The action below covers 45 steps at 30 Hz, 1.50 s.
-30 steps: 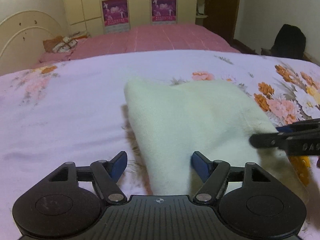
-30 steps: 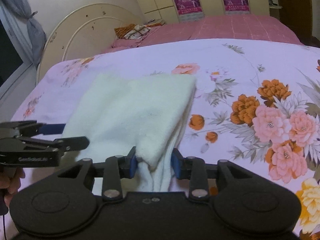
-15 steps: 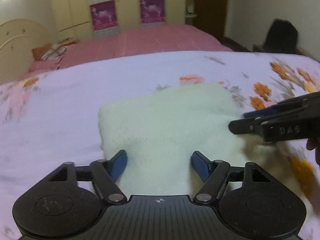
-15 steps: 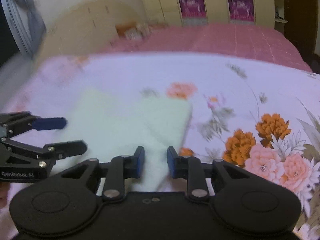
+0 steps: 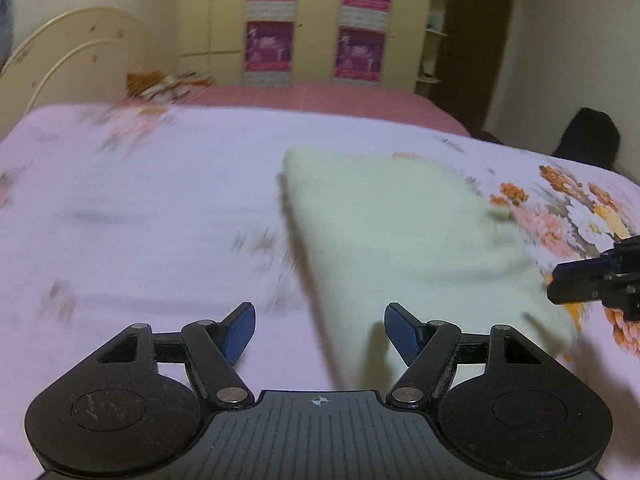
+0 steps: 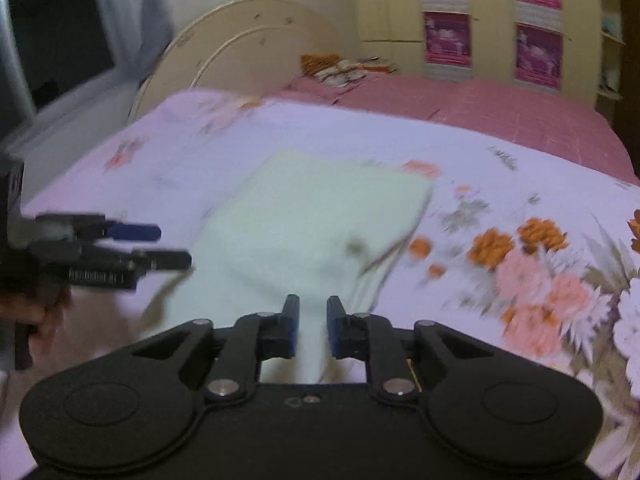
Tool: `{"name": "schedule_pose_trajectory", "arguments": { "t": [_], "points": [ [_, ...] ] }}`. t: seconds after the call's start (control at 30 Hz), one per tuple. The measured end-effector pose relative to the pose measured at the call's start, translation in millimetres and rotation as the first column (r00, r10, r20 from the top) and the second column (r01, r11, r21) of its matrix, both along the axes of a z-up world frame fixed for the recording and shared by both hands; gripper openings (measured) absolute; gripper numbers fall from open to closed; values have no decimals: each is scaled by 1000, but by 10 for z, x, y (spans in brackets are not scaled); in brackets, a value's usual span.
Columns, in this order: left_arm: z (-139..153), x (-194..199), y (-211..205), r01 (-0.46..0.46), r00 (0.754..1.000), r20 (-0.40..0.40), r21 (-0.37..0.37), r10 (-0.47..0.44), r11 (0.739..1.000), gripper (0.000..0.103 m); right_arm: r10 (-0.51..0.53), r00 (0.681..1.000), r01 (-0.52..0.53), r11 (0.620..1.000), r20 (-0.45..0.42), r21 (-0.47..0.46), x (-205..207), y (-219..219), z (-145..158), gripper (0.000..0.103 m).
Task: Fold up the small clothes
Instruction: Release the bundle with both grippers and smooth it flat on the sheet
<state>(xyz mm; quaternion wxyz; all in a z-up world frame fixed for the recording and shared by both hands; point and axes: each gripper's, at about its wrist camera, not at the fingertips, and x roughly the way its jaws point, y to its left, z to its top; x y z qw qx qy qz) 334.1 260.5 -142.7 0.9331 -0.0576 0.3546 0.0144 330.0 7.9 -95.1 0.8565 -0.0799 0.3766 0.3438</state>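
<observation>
- Two grippers frame one pale cream fleece garment (image 5: 400, 232) lying folded on the floral bedsheet (image 5: 140, 208), its far edge pointing to twelve o'clock.
- Our left gripper (image 5: 320, 330) hangs with its blue pads wide apart and nothing between them; the cloth's near corner lies just at its one o'clock.
- Our right gripper (image 6: 312, 320) has its jaws nearly together, pinched on a tongue of the cloth at the near edge.
- We judge the fabric light, soft and limp: it will sag and drag, not slide.
- We would take it at the corners, left at seven o'clock of the garment, right at five.
</observation>
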Motion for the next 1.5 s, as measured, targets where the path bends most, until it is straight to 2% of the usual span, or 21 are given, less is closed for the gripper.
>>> {"name": "schedule_pose_trajectory", "arguments": {
  "t": [0.1, 0.27, 0.3, 0.33, 0.47, 0.57, 0.6, 0.7, 0.73, 0.87, 0.9, 1.0, 1.07, 1.1, 1.17, 1.23, 1.3, 1.33, 1.43, 1.47, 1.5],
  "points": [
    [-61, -177, 1, -7, 1000, -13, -1, 7, 1000, 72, -44, 999, 44, 998, 7, -37, -194, 38, 6, 32],
    [-182, -216, -13, -34, 997, -65, 0, 33, 999, 72, -122, 990, 118, 992, -66, -50, -206, 65, -121, 30],
    [-216, -203, 3, -41, 996, -86, -9, 40, 999, 72, -127, 988, 123, 991, -88, -44, -180, 90, -153, 23],
    [-226, -197, 18, -48, 994, -99, -16, 46, 999, 72, -133, 985, 129, 991, -114, -37, -145, 85, -207, 3],
    [-96, -246, -85, -19, 997, -74, 16, 20, 1000, 72, -179, 984, 179, 982, 3, -61, -213, 29, -111, 3],
    [-120, -273, -77, -28, 996, -88, 12, 29, 1000, 72, -200, 978, 198, 980, -59, -39, -145, -67, -126, 4],
    [-107, -299, -59, -31, 996, -80, -10, 30, 999, 72, -202, 973, 199, 979, -109, -30, -111, -89, -169, 8],
    [-124, -368, -14, -32, 996, -80, -44, 28, 999, 72, -278, 942, 301, 947, -191, 109, -115, -315, -169, 59],
    [-141, -370, -17, -32, 996, -88, -43, 28, 999, 72, -278, 932, 315, 938, -232, 145, -106, -369, -206, 63],
    [-221, -366, 23, -51, 994, -102, -96, 41, 994, 72, -272, 892, 352, 919, -362, 176, -15, -397, -453, 39],
    [-233, -361, 31, -61, 993, -108, -100, 50, 993, 72, -267, 874, 371, 906, -406, 203, -2, -418, -521, 18],
    [-169, -406, 50, -77, 994, -86, -113, 68, 991, 72, -210, 773, 486, 803, -598, 345, -43, -550, -690, 15],
    [-162, -434, 52, -76, 995, -78, -110, 67, 991, 72, -150, 750, 526, 726, -644, 444, -163, -629, -688, 15],
    [-179, -422, 50, -77, 994, -89, -98, 68, 992, 72, -161, 750, 533, 722, -642, 442, -205, -641, -681, 15],
    [-173, -411, 30, -86, 993, -93, -74, 79, 994, 72, -262, 733, 557, 760, -627, 334, -201, -648, -723, 16],
    [-116, -434, -10, -72, 996, -62, -69, 68, 995, 72, -300, 764, 540, 782, -572, 311, -218, -696, -683, 17],
    [-97, -408, -73, -58, 997, -51, -52, 55, 997, 72, -400, 814, 529, 811, -422, 252, -337, -676, -439, 29],
    [-111, -374, -99, -53, 997, -57, -51, 50, 997, 72, -421, 850, 500, 834, -316, 233, -428, -616, -294, 25],
    [-254, -242, -193, -46, 993, -107, -12, 44, 999, 75, -327, 942, 336, 925, -79, 178, -609, -297, -67, 22],
    [-283, -223, -206, -59, 992, -109, 2, 59, 998, 89, -295, 955, 298, 946, -39, 126, -622, -167, -100, 22],
    [-268, -213, -217, -75, 989, -127, 23, 77, 997, 92, -281, 958, 284, 957, -49, 54, -573, -77, -206, 22]
  ]
}}
